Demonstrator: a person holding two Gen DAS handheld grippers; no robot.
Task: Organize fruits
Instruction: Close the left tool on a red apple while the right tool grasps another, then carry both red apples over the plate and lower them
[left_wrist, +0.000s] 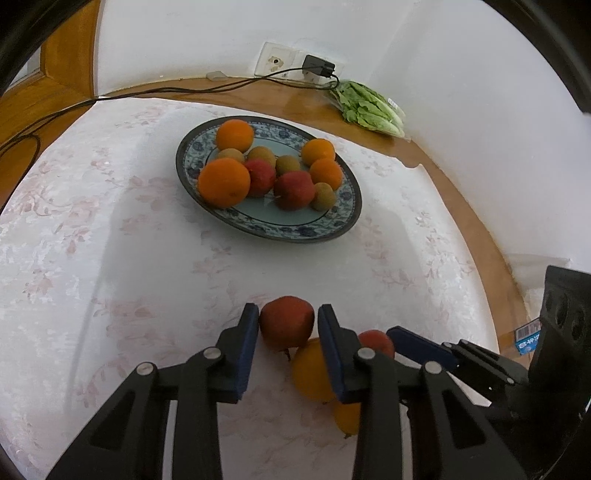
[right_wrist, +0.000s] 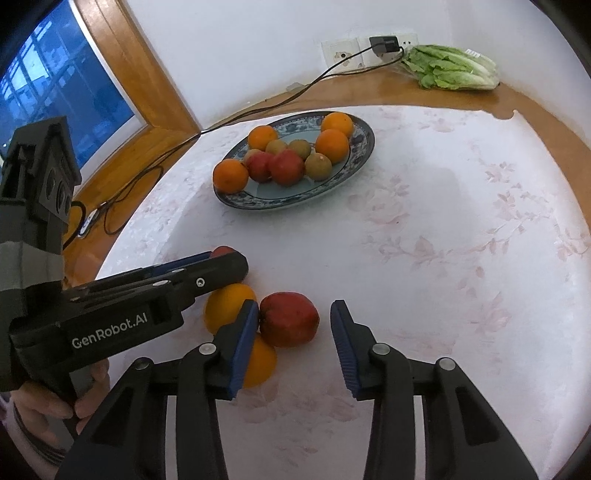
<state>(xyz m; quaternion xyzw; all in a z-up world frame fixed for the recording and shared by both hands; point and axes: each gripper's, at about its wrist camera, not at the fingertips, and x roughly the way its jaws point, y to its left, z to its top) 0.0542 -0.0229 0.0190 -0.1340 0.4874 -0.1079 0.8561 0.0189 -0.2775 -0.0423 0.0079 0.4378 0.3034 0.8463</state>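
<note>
Two red apples and two oranges lie loose on the white floral cloth. In the left wrist view my left gripper (left_wrist: 287, 326) is shut on one red apple (left_wrist: 287, 320), with both blue pads against its sides. My right gripper (right_wrist: 293, 325) stands open around the other red apple (right_wrist: 290, 319): its left pad touches the fruit and its right pad is a little apart from it. Two oranges (right_wrist: 227, 308) (right_wrist: 260, 363) sit just left of that apple. The left gripper (right_wrist: 225, 258) reaches in from the left. A patterned plate (left_wrist: 266, 229) holds several oranges, two apples and several kiwis.
A bagged lettuce (right_wrist: 454, 68) lies on the bare wooden table rim by the wall. A charger (left_wrist: 319, 66) is plugged into the wall, and its black cable (right_wrist: 155, 173) runs over the table's left side. A window (right_wrist: 55, 92) is at the left. A hand (right_wrist: 44, 406) holds the left gripper.
</note>
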